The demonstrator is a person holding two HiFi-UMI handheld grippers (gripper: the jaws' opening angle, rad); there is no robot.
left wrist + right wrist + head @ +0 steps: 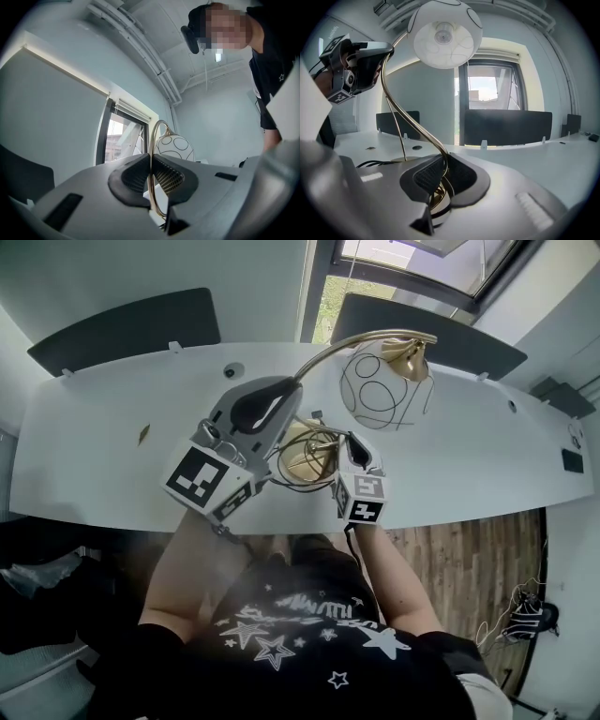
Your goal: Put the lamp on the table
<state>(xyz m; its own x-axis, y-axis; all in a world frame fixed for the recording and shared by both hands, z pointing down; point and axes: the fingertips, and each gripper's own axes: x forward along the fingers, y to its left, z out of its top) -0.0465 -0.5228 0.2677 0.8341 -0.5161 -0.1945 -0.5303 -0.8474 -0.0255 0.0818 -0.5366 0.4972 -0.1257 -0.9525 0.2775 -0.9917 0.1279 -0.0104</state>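
- Head view, steeply downward: lamp [377, 390] at mid-frame, over the near half of the white worktop [112, 437].
- White globe shade [370, 395] with black ring pattern, right of centre, hanging from a curved brass neck [342, 345].
- Brass base [302, 454] lower in the frame, close to the worktop's front edge.
- Left of centre, left hand-held gripper [286, 390]: pinching the brass neck high on its curve.
- Left gripper view: ribbed pads [133, 176] pressed together at lower centre, with only the thin neck between them, running upright. Shade just above and beyond them.
- Right of the base in the head view, right hand-held gripper [352, 448]: pinching the low end of the neck, just above the base.
- Right gripper view: pads closed on that low stretch at bottom centre, brass base just beneath them. Neck sweeping up and left to the shade at the top of the frame, seen from underneath.
- Same view, upper left: left hand-held gripper clamped on the neck. Lower left: black cable [370, 164] lying on the worktop.
- Cannot tell whether the base touches the worktop or hangs just over it.
- Dark panels [127, 329] along the worktop's far edge, window [422, 259] at top right.
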